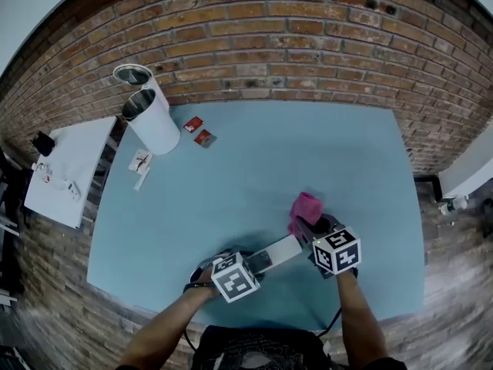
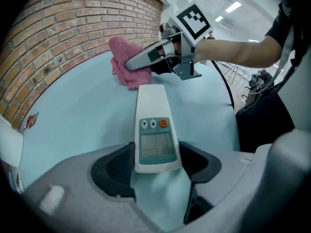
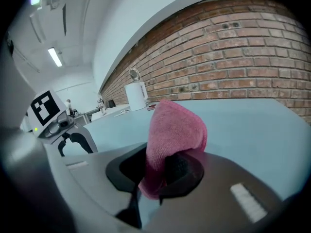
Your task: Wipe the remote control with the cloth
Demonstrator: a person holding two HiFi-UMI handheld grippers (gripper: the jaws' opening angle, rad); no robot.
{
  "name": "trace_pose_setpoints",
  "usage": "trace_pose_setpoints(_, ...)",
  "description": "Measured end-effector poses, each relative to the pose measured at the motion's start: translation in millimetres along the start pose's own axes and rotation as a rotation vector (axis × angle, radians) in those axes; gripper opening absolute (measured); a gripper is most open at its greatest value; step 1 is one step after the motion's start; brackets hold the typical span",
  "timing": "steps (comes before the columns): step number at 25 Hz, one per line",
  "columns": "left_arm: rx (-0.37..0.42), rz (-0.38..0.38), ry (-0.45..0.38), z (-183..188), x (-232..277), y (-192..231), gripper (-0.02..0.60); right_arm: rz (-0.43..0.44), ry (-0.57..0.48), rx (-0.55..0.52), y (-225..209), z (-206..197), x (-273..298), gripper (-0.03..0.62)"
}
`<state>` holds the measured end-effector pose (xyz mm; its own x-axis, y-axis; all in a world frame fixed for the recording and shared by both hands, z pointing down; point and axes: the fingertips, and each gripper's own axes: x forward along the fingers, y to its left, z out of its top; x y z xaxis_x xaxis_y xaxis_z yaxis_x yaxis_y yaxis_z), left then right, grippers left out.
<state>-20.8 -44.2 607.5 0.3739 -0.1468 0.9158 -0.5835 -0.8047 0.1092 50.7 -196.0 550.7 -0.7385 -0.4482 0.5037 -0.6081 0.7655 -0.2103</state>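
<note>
We count one remote control [image 2: 155, 130], its near end gripped by our left claw [image 2: 155, 165]. One pink cloth [image 3: 176, 130] is pinched in our right claw [image 3: 164, 173], just beyond the remote's far tip; we cannot tell whether they touch. Two white canisters [image 1: 154, 120] and two red packets [image 1: 193, 124] sit well apart from these at the far left of the light blue worktop [image 1: 308, 153], beside white scraps too small to name. The cloth's lower edge is hidden between the jaws. A brick wall [image 1: 308, 37] runs behind the worktop.
</note>
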Motion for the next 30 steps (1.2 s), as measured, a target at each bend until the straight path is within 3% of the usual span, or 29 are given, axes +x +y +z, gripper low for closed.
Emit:
trace_pose_setpoints(10,-0.175,-0.108,-0.033,8.2,-10.6,0.5,0.287,-0.151,-0.103,0.157,-4.7,-16.8,-36.6,0.066)
trace_pose_setpoints(15,-0.314,-0.249,-0.06,4.8,-10.3,-8.0,0.287,-0.185,-0.148,0.222,0.2,-23.8,-48.6,0.066)
trace_pose_setpoints(21,-0.572,-0.492,-0.135,7.5,-18.8,-22.0,0.286,-0.191,-0.17,0.236,11.1,-24.7,-54.9,0.066)
trace_pose_setpoints(27,-0.991,-0.905,-0.372,29.3,-44.7,-27.9,0.287,-0.176,-0.165,0.217,24.8,-25.3,-47.1,0.066)
trace_pose_setpoints(30,-1.115,-1.034,-0.446,29.7,-53.3,-22.1,0.287,-0.167,-0.147,0.172,33.0,-25.1,-39.9,0.066)
